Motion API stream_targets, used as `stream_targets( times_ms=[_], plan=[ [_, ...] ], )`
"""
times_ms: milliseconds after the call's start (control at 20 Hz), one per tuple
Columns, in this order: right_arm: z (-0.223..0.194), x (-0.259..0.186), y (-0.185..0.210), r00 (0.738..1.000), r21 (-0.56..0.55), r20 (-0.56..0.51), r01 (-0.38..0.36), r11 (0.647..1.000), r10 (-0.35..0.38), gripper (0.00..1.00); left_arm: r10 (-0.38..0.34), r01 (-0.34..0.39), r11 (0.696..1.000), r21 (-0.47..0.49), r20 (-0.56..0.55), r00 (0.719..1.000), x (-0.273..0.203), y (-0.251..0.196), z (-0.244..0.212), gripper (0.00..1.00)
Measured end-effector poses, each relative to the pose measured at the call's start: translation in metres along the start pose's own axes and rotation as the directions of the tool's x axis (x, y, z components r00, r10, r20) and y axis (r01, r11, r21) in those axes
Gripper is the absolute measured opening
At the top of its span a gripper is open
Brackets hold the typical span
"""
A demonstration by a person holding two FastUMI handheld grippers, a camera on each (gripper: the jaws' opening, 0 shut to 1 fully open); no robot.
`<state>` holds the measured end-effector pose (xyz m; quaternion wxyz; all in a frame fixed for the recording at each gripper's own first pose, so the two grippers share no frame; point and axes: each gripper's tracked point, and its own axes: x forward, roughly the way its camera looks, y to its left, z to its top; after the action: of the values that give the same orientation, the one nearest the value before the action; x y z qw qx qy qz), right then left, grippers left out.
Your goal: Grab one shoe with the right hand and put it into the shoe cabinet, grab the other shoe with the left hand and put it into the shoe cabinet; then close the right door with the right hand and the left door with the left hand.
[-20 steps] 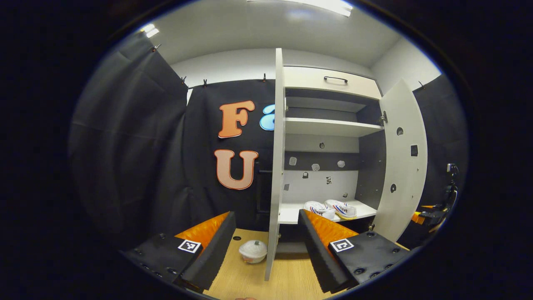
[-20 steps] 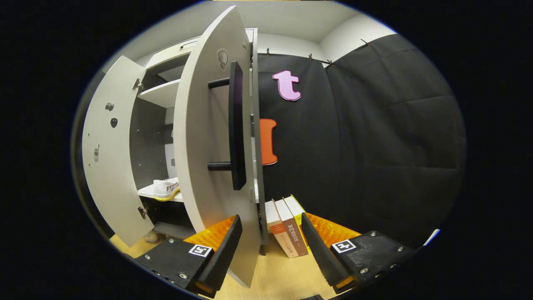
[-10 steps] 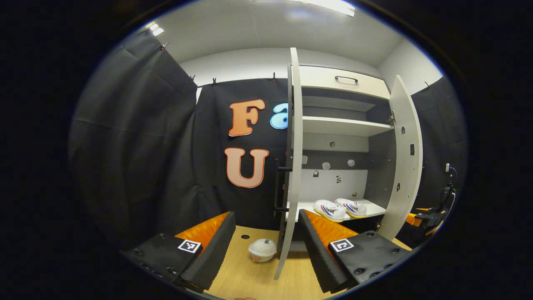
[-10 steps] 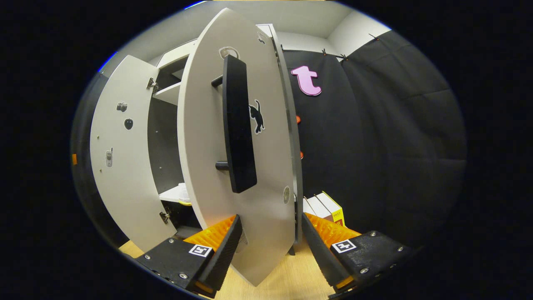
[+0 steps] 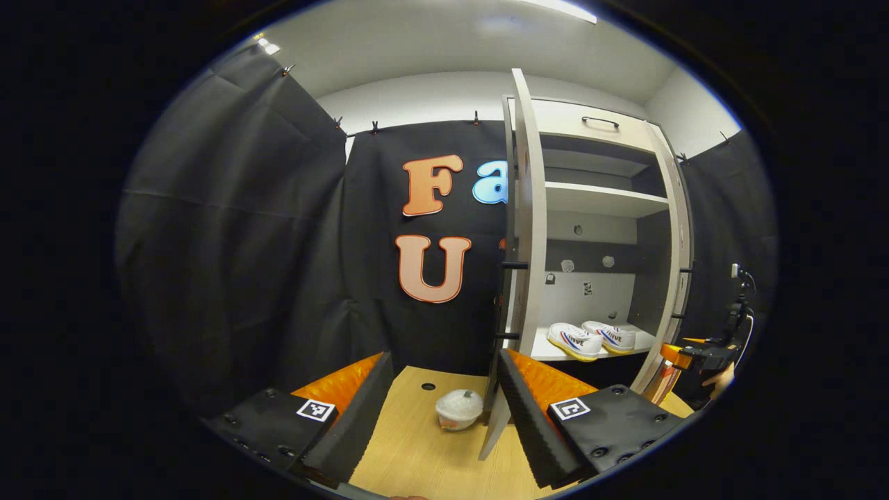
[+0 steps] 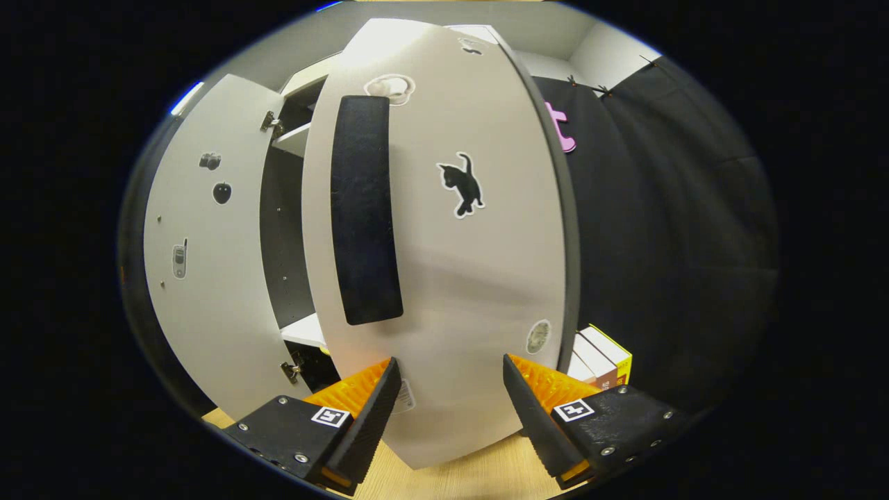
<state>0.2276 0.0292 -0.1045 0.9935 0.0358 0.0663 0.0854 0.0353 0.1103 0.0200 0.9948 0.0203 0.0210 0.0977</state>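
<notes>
Two white shoes [image 5: 590, 338] sit side by side on the bottom shelf of the white shoe cabinet [image 5: 597, 201]. In the left gripper view the left door [image 5: 531, 208] stands out edge-on, with its dark handle [image 5: 503, 298] on the outer side. My left gripper [image 5: 444, 410] is open and holds nothing, low in front of that door's bottom corner. The right door [image 6: 479, 264] is swung most of the way in. It has a black handle [image 6: 364, 208] and a cat sticker [image 6: 462, 184]. My right gripper [image 6: 451, 410] is open, close against the door's lower face.
A white lidded bowl [image 5: 458, 410] sits on the wooden floor [image 5: 417, 451] by the left door's foot. Several books [image 6: 601, 354] stand to the right of the cabinet. The left door's inner face [image 6: 208, 264] carries small stickers. A hand with the other gripper [image 5: 694, 354] shows at the right door.
The right door has swung further in, with my right gripper following its front face. My left gripper has shifted to the outer side of the left door, so its handle now shows.
</notes>
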Motion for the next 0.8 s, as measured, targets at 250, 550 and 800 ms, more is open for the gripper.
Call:
stream_targets(
  times_ms=[250,550,800],
  plan=[
    [0.001,0.012,0.003,1.000,-0.004,0.000,0.018,1.000,-0.018,0.91,0.027,-0.027,1.000,0.012,-0.017,0.999,0.009,0.018,-0.015,0.96],
    [0.002,0.021,0.004,0.998,-0.015,-0.005,0.056,0.998,-0.056,0.91,0.010,-0.010,0.999,0.031,-0.024,1.000,0.042,0.020,-0.041,0.99],
    [0.004,0.024,0.005,0.997,-0.040,-0.006,0.077,0.996,-0.077,0.91,-0.070,0.069,0.997,-0.031,-0.056,0.996,0.080,0.001,-0.069,0.97]
  ],
)
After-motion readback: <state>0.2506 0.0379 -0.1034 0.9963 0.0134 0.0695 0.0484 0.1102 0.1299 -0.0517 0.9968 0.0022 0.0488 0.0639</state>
